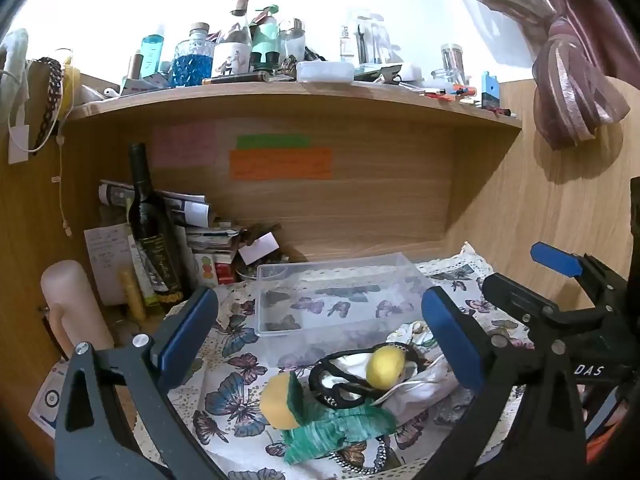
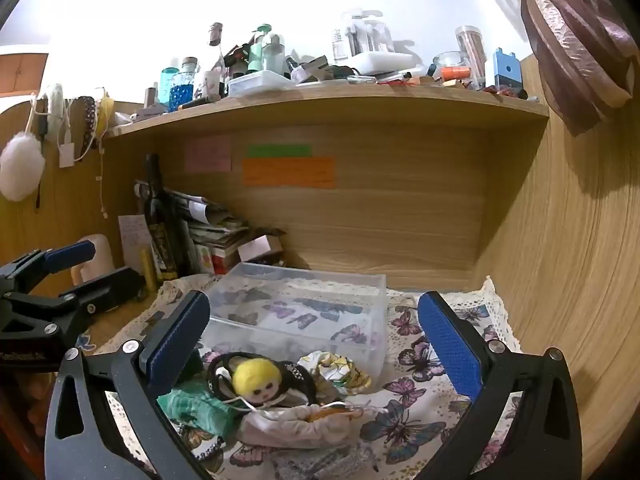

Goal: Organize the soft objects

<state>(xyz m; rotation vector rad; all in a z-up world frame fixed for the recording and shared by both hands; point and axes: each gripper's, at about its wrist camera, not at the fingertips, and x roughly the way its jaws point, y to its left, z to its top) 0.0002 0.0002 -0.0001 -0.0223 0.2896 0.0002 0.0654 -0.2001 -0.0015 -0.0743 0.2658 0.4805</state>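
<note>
The left gripper (image 1: 320, 340) hangs with its blue-padded jaws spread wide and nothing between them; white letters "DAS" show on the black body of the right gripper (image 2: 314, 344), which is likewise wide apart and empty. Below them, on the butterfly-printed cloth (image 2: 420, 364), lies a heap of soft things: a yellow-headed felt doll (image 2: 256, 380), a green crepe ruffle (image 1: 340, 428), a white drawstring pouch (image 2: 296, 424) and a floral scrunchie (image 2: 340, 372). Just behind stands a clear plastic box (image 1: 336, 296). A dark wine bottle (image 1: 154, 240) carries a gold-lettered label, probably too blurred to read; the orange sticky note (image 1: 280, 164) is equally illegible.
</note>
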